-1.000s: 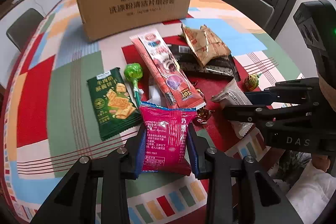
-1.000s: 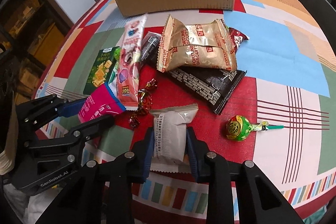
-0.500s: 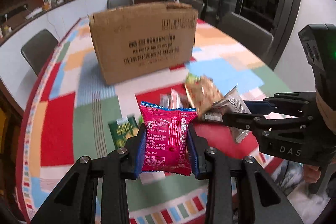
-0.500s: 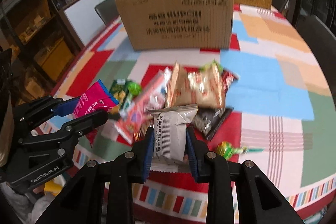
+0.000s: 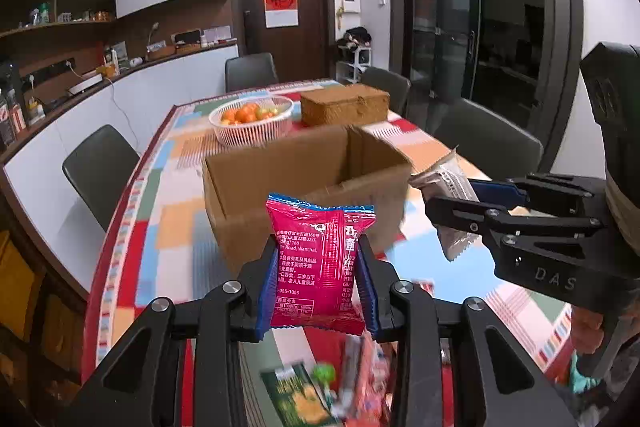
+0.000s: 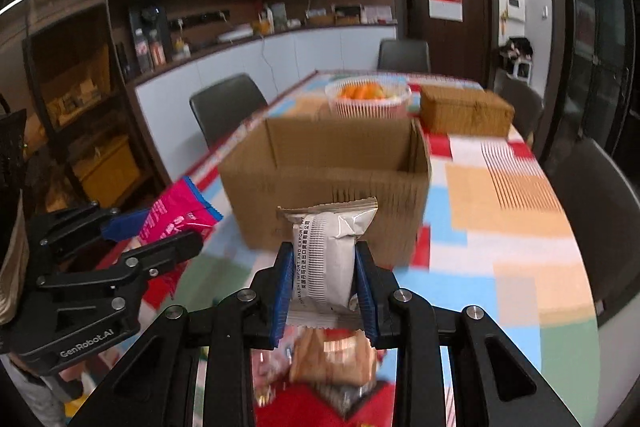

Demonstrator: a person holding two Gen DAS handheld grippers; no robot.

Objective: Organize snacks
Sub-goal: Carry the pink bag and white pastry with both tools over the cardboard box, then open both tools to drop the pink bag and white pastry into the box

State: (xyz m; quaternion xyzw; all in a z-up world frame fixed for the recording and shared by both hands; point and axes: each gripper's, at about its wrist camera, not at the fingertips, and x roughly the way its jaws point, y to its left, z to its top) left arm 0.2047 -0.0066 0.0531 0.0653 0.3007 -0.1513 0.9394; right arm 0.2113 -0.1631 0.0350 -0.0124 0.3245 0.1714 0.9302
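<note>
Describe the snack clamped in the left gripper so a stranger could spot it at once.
Find the open cardboard box on the patchwork-coloured table. Just in front of it the left gripper holds a pink packet upright between blue pads. Its bright pink wrapper with white print sets it apart from the silver-grey packet in the right gripper beside it.

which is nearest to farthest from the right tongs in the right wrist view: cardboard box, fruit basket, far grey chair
1. Cardboard box: straight ahead of the right tongs, open top.
2. Fruit basket: behind the box, toward the table's far end.
3. Far grey chair: beyond the table's end, in front of the dark door.
</note>
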